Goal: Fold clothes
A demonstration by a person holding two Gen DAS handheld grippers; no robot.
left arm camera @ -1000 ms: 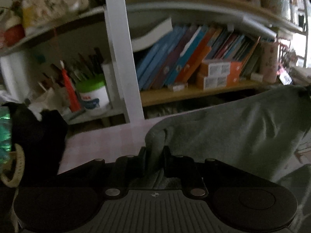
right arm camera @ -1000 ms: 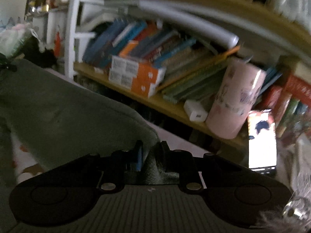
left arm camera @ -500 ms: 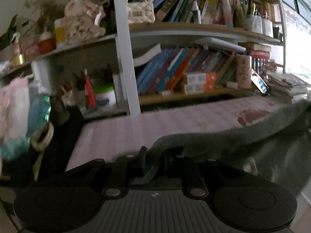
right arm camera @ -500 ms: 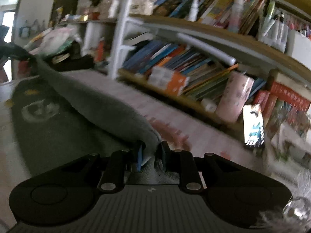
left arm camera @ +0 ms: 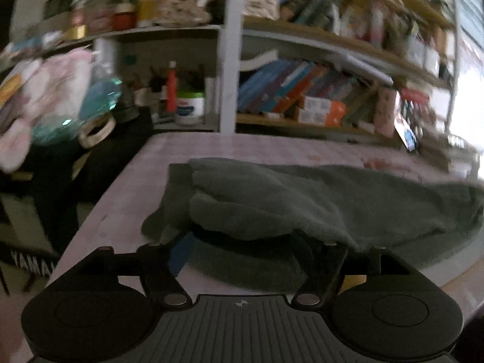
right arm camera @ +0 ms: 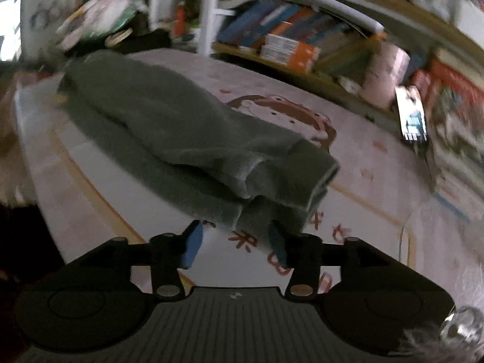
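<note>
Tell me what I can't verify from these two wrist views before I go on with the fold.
- Left gripper: its right fingertip is buried under the green garment.
- Garment's far right end, left view: lost in blur near the frame edge.
- Garment type: not shown; right view has only a folded bundle.
- Phone screen: too blurred.

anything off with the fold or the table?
Fold is uneven: the green garment lies doubled, its top layer bunched and askew over the lower one. Both tools, left and right, are open. Nothing spilled.

The room was dim; a cluttered bookshelf with a white post stood at the far side, and daylight glared from the right.
</note>
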